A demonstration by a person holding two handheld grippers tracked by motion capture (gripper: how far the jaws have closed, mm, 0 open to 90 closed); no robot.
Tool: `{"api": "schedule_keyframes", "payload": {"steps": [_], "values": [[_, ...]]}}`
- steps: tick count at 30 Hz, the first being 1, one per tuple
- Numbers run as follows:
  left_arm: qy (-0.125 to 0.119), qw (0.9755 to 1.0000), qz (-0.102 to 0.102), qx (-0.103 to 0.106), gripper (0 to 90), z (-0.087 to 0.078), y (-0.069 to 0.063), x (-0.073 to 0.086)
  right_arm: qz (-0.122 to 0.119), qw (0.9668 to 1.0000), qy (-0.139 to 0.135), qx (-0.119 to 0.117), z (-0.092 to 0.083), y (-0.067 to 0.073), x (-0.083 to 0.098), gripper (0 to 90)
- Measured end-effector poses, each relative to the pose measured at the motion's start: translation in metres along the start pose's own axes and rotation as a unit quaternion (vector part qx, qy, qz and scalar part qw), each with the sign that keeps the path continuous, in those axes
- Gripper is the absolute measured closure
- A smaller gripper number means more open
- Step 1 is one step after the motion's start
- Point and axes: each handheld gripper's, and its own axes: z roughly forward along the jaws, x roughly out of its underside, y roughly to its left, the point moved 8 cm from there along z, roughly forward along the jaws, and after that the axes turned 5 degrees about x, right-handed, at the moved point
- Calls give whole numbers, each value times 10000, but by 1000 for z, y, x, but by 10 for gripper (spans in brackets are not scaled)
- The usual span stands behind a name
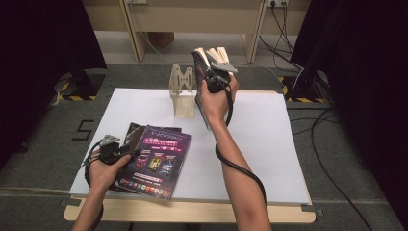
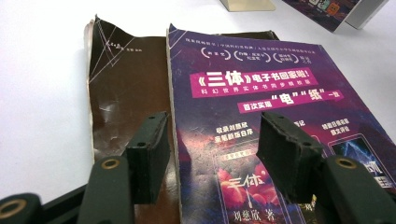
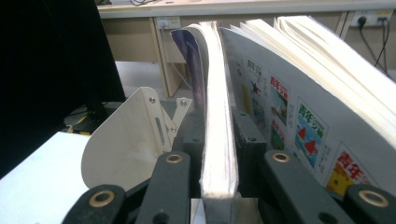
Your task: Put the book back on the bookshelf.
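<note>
Resting at left, left hand-held gripper (image 1: 129, 153) lies low over purple book (image 1: 156, 161) atop brown book (image 1: 131, 131) near front-left edge of surface (image 1: 269, 144); jaws wide apart, gripping nothing. Paperbacks: light, floppy, glossy; best grip at spine. Centre: white bookstand (image 1: 183, 94). Right hand-held gripper (image 1: 208, 72) holds thin book (image 3: 218, 140) upright beside bookstand; jaws pinch lower edge, pages flex. Open room right.

1. The left hand-held gripper (image 2: 212, 156) is hovering with its jaws standing apart, nothing pressed between them.
2. A purple book (image 2: 261, 116) is lying flat beneath it on the white desk (image 2: 42, 84).
3. It is overlapping a brown book (image 2: 126, 88) with a torn top edge.
</note>
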Motion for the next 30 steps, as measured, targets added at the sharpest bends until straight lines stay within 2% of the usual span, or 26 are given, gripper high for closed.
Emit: {"api": "schedule_keyframes", "payload": {"steps": [6,13,17,24,30], "values": [[10,10000,10,8,424,0,-1,0,-2,9999,100,56,2,1,-1,818],[9,10000,4,-8,423,0,0,0,-115,9998,33,150,1,1,-1,832],[-12,10000,-5,-3,424,0,0,-1,-130,9997,-104,149,2,2,0,834],[-15,10000,-11,-16,424,-1,1,-1,8,9994,-296,178,4,2,0,834],[-20,10000,-22,-23,424,-1,3,0,-11,9985,-485,258,6,2,-2,835]]}}
